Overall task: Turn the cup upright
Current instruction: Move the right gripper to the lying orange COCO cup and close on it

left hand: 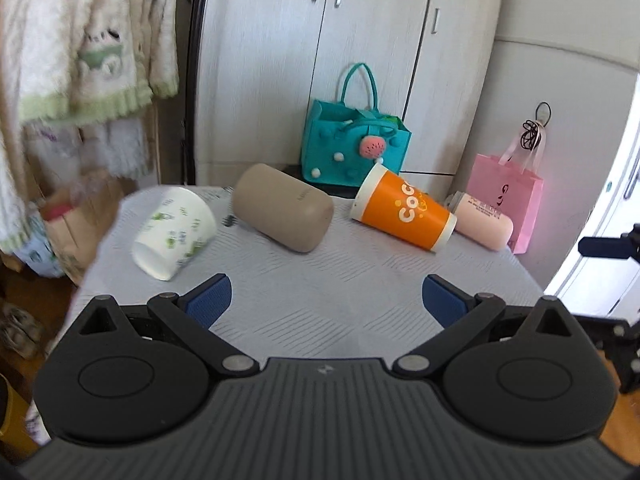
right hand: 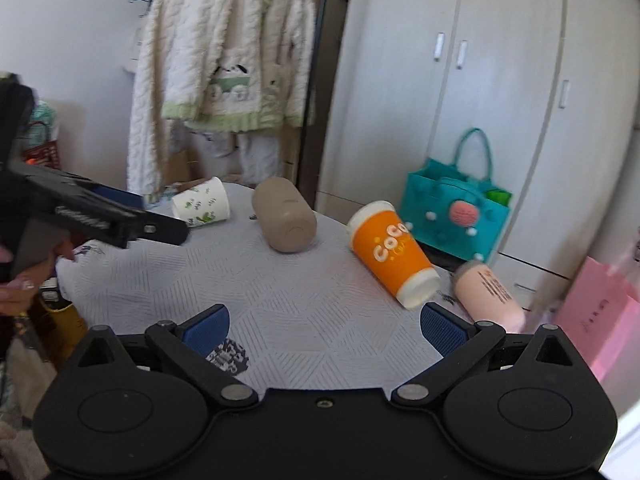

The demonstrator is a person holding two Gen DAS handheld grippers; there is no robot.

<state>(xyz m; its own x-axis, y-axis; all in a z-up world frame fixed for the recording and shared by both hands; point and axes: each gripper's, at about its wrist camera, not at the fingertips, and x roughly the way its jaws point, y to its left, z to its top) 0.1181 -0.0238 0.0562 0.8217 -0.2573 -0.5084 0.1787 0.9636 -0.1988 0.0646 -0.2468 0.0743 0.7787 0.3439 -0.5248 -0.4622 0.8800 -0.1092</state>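
Observation:
Several cups lie on their sides on the pale grey table (left hand: 320, 280). A white paper cup with green print (left hand: 174, 232) lies at the left, also in the right wrist view (right hand: 202, 202). A beige tumbler (left hand: 282, 207) (right hand: 285, 216) lies in the middle, an orange "coco" cup (left hand: 404, 214) (right hand: 390, 254) to its right, and a pink bottle (left hand: 484, 220) (right hand: 490, 294) at the far right. My left gripper (left hand: 326, 302) is open and empty, short of the cups. My right gripper (right hand: 324, 330) is open and empty near the orange cup. The left gripper's body (right hand: 80, 216) shows at left in the right wrist view.
A teal felt bag (left hand: 352, 144) and a pink paper bag (left hand: 508, 200) stand behind the table by white wardrobe doors (left hand: 380, 40). A knitted white-and-green cardigan (right hand: 224, 72) hangs at the left. Boxes and clutter sit on the floor left of the table.

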